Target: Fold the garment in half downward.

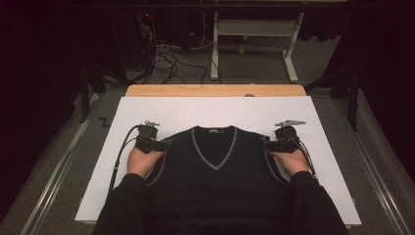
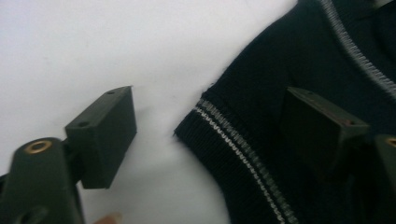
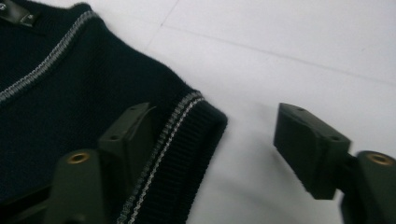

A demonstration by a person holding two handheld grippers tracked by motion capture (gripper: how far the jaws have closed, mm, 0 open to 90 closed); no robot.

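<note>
Sleeveless knitted vest (image 1: 215,171), black with grey-striped trim, lies flat and face up on the white bench (image 1: 147,110), its V-neck away from the person. Each shoulder corner sits between a pair of jaws. The left gripper (image 2: 205,140) stands open: one jaw hangs over the knit, the other over bare bench, with the ribbed armhole edge between them and unpinched. The right gripper (image 3: 219,149) mirrors it, also open, one jaw over the knit inside the striped trim, the other out over the bench.

The risk, as I judge it, is a shallow bite: jaws closing on the ribbed edge alone could let the knit slip free when lifted, or one shoulder could catch before the other and skew the vest.
</note>
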